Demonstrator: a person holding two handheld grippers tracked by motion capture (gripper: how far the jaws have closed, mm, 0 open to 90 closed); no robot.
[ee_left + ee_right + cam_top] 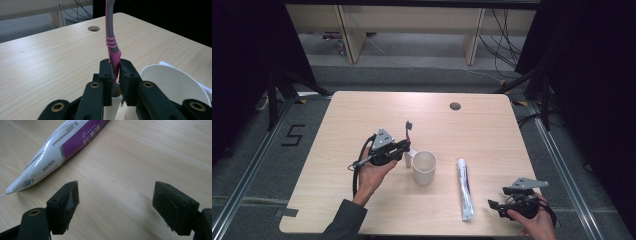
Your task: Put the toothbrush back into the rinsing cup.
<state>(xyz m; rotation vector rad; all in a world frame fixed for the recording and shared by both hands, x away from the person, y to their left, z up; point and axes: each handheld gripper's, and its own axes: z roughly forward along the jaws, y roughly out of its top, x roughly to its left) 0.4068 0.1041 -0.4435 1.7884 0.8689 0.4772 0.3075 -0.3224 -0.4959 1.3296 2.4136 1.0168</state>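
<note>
A pink and grey toothbrush [408, 131] stands upright, brush head up, just left of a white cup [424, 167] in the middle of the table. My left gripper [406, 147] is shut on it. In the left gripper view the pads [106, 72] press on the pink lower handle of the toothbrush [112, 45], and the cup's rim [172, 82] lies to the right. A white and purple toothpaste tube [464, 190] lies right of the cup. Near the table's front right corner, my right gripper [493, 206] is open over bare wood, and the tube [67, 145] lies beyond its left jaw.
The wooden table [362, 115] has a round cable hole [455, 106] near its far edge. Beyond the table, floor, desk legs and cables run along the back. Dark frames stand on both sides.
</note>
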